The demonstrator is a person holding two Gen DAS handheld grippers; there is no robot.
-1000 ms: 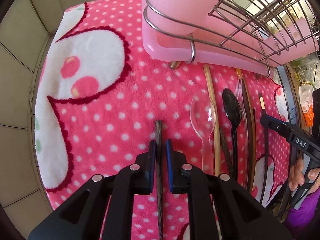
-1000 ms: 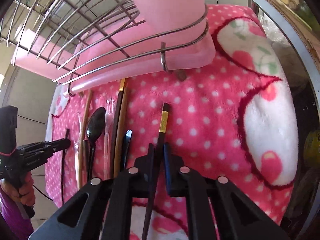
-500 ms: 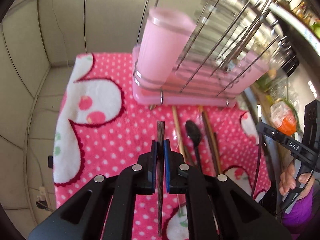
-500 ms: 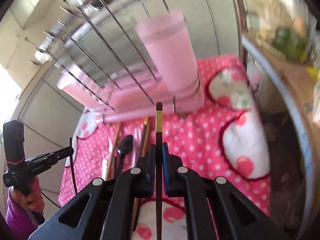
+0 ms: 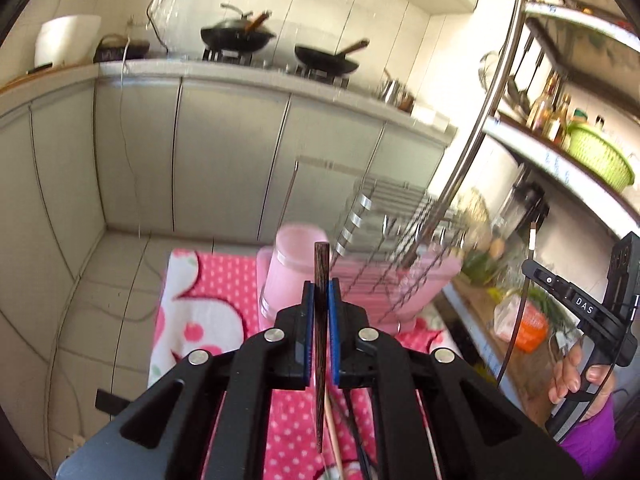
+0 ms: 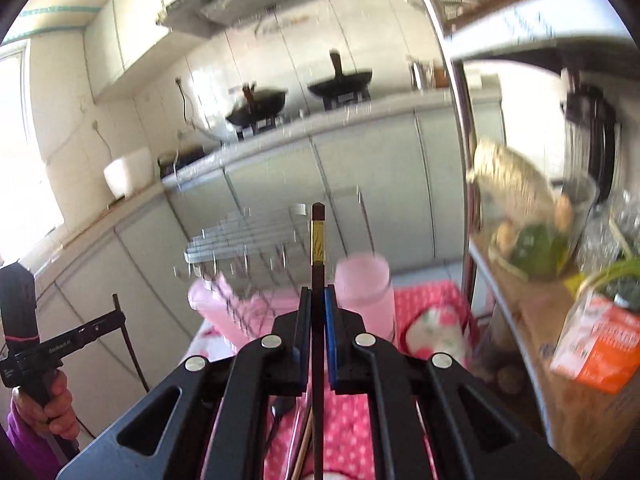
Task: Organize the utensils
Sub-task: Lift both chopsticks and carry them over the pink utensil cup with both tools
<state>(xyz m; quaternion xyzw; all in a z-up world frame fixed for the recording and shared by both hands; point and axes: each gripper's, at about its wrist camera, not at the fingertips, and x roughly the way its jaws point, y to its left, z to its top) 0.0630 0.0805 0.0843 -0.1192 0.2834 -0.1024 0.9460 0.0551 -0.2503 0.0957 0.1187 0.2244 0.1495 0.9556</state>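
Note:
My left gripper (image 5: 320, 292) is shut on a dark wooden chopstick (image 5: 321, 268), held high above the pink polka-dot towel (image 5: 224, 280). My right gripper (image 6: 316, 300) is shut on a dark chopstick with a gold band (image 6: 318, 240), also lifted. The pink utensil cup (image 5: 292, 264) stands in the wire dish rack (image 5: 400, 240) just beyond the left chopstick's tip; in the right wrist view the cup (image 6: 362, 292) is right of the chopstick. Other utensils (image 6: 300, 436) lie on the towel below, mostly hidden by the grippers.
The rack's pink drip tray (image 6: 212, 304) sits behind the cup. A tall metal pole (image 5: 480, 136) and shelves with a green basket (image 5: 600, 160) stand at right. Kitchen cabinets (image 5: 224, 152) and a stove with woks (image 5: 240, 36) lie beyond.
Both grippers have risen from the towel with their chopsticks and tilted up; the view swung from the towel to the kitchen, and the cup and rack now sit lower and farther.

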